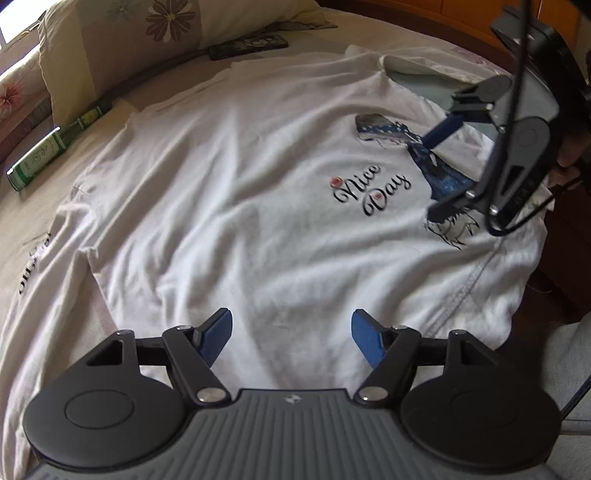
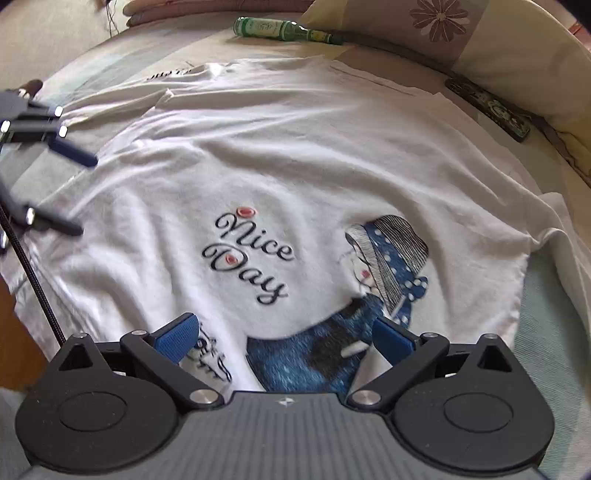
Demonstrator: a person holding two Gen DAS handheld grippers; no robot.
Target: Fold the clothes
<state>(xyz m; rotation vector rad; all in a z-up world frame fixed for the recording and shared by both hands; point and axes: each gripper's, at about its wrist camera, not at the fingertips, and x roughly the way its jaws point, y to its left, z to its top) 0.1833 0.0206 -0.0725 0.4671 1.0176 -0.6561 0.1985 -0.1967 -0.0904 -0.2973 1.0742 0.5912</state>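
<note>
Wrinkled white T-shirt, flat (soft cotton)

My right gripper covers part of the blue printed figure on the white cotton T-shirt in the left wrist view, and its lower finger is a dark blur, so I cannot tell whether it touches the cloth. In the right wrist view my left gripper is cut off by the left edge and smeared. Black lettering on the shirt's far sleeve is too folded to read. The green glass bottle's label is too small to read. The dark flat remote-like object by the flowered pillow stays indistinct.
</note>
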